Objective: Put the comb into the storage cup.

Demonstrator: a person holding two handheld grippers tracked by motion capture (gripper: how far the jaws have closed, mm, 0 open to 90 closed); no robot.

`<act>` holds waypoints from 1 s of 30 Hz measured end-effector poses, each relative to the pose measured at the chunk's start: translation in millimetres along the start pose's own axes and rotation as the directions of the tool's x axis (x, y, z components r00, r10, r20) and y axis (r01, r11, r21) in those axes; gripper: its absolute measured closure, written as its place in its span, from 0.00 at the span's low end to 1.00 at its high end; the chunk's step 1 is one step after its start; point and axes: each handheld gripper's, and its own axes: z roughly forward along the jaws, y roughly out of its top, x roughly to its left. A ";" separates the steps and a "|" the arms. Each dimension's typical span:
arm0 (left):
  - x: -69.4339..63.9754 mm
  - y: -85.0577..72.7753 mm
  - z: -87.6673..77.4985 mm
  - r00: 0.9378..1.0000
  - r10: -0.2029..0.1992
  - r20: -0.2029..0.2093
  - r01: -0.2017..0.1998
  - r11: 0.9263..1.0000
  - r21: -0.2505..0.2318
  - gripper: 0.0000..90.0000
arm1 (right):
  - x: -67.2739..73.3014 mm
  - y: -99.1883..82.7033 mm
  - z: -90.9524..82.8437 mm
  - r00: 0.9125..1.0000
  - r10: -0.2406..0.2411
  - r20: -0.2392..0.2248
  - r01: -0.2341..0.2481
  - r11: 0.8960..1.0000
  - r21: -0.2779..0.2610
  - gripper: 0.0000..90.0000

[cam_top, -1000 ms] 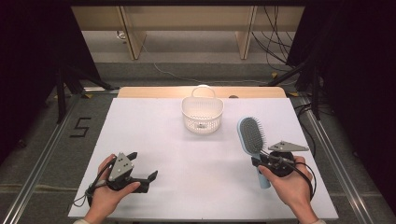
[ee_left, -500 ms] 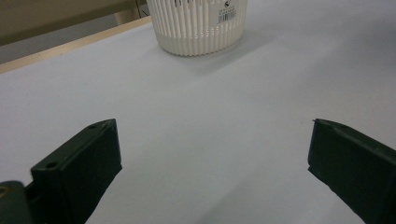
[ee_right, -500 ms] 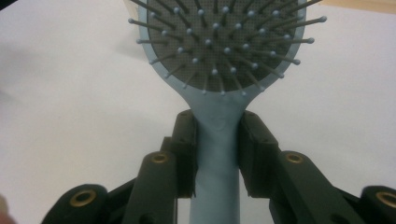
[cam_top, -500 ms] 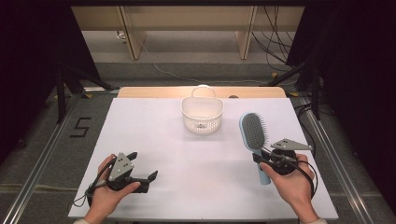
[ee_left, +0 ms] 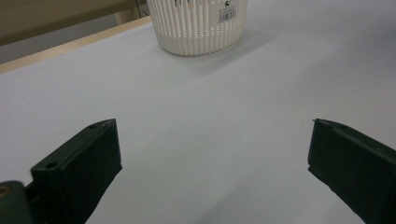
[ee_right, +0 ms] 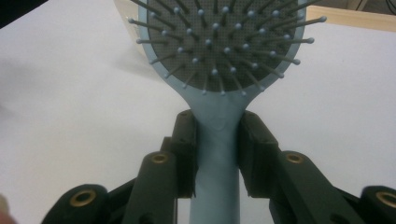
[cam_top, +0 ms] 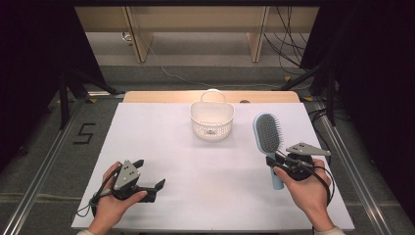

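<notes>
My right gripper [cam_top: 275,165] is clamped on the handle of the hairbrush [cam_top: 268,138]; in the right gripper view its two black jaws press the pale blue handle from either side, just below the brush head [ee_right: 219,42]. My right hand [cam_top: 306,188] carries it over the right part of the table, near the front edge, with the head pointing away from me and the bristles facing up. My left gripper [cam_top: 149,174] sits low at the front left, held in my left hand [cam_top: 111,203]; its jaws stand wide apart with nothing between them, and in the left gripper view only bare tabletop lies in the gap.

The table [cam_top: 161,147] is covered by a plain white sheet, with a strip of light wood showing along its far edge. A white slotted basket [cam_top: 212,119] with a hoop handle stands near the far middle, well apart from both grippers, and carries a small barcode label [ee_left: 227,13] on its wall. Beyond the table are a grey floor, wooden legs of furniture and some trailing cables, with dark areas at both sides. A number five is marked on the floor at the left [cam_top: 84,133].

The hairbrush is light blue, with an oval dark grey cushion set with thin pins tipped by small pale balls.
</notes>
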 end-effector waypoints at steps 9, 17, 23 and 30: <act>0.2 0.2 -0.2 1.000 0.001 -0.001 -0.001 1.000 -0.002 0.02 | -1.3 4.8 -0.2 1.000 0.007 0.002 -0.007 1.000 -0.030 0.78; 0.3 0.1 -0.2 1.000 -0.002 -0.002 0.002 1.000 -0.002 0.02 | -3.2 8.1 -0.1 1.000 0.014 0.009 -0.014 0.999 -0.052 0.78; 0.2 0.2 -0.1 1.000 -0.002 -0.002 0.002 1.000 -0.002 0.02 | -4.0 10.9 0.6 1.000 0.017 0.012 -0.016 0.998 -0.066 0.78; 0.4 0.1 0.0 1.000 -0.002 -0.001 0.002 1.000 -0.002 0.02 | -4.0 14.5 3.0 1.000 0.016 0.014 -0.015 0.997 -0.075 0.78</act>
